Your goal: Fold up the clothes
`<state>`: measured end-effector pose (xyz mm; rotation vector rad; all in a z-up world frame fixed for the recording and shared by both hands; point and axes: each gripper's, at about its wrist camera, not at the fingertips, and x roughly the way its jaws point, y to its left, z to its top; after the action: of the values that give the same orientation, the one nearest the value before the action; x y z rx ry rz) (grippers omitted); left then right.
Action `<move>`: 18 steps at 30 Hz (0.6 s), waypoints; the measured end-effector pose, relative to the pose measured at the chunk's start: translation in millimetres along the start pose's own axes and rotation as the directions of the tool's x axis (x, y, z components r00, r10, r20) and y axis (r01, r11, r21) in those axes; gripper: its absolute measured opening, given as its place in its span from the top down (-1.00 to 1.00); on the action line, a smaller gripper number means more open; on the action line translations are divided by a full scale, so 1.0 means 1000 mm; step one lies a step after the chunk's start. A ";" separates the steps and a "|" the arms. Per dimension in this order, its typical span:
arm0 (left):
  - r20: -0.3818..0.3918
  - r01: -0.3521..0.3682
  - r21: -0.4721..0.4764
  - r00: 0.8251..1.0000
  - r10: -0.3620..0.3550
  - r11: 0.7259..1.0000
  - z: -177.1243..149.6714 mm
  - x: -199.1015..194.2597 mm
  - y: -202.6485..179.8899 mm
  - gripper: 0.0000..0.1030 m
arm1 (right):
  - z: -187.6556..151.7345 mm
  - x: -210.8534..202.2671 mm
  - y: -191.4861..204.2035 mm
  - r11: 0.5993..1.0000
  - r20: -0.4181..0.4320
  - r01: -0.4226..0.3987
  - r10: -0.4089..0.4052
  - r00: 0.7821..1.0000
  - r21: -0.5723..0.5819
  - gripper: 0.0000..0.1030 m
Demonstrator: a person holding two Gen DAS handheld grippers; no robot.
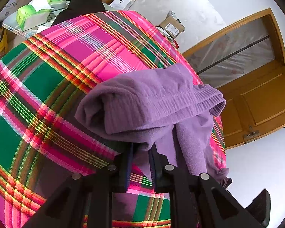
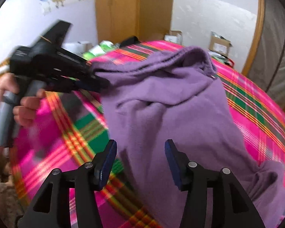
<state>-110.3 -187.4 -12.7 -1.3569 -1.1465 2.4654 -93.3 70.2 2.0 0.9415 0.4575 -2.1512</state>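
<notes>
garment: purple fleece top lies crumpled on the plaid bedcover, long axis running from the ribbed hem at the far left down to a sleeve trailing off at near right
left gripper: clenched on a bunched fold at the hem end – cloth lifted and draped over its tips; the person's hand grips the handle
right gripper: released, jaws wide, nothing between the pads – fleece sits straight ahead and just under them
key relation: loose body and sleeve are on the right gripper's side, so it is the nearer one for the next pinch
risk: thick fleece, may grab several layers
</notes>
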 end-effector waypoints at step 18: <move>0.002 -0.001 0.008 1.000 0.001 1.000 -0.001 0.000 0.002 0.86 | 0.055 -0.019 -0.117 0.874 0.070 0.472 -0.482 0.874 0.115 0.90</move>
<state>-109.1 -188.6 -14.0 -1.3531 -1.1349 2.4704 -198.0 126.6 55.9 0.8299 0.5936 -2.6756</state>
